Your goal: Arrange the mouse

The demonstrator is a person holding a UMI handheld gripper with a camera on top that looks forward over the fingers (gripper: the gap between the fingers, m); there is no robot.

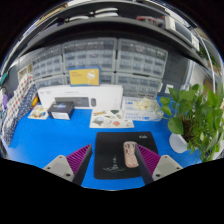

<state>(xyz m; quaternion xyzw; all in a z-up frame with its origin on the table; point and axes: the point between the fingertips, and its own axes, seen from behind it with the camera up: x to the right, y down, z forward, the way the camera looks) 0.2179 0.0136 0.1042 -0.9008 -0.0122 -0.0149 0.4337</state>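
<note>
the gripper (113,172) hangs over a bright blue table top (45,148), its two fingers spread apart, purple ribbed pads (77,158) facing inward. between and just ahead of them lies a black rectangular mouse mat (110,160) bearing a pale beige mouse (130,154); neither finger touches the mouse. beyond stand a long white box-shaped machine (85,98), a yellow label (84,76) on grey drawer cabinets (120,60), and a green leafy plant (198,118) beside the mat.
</note>
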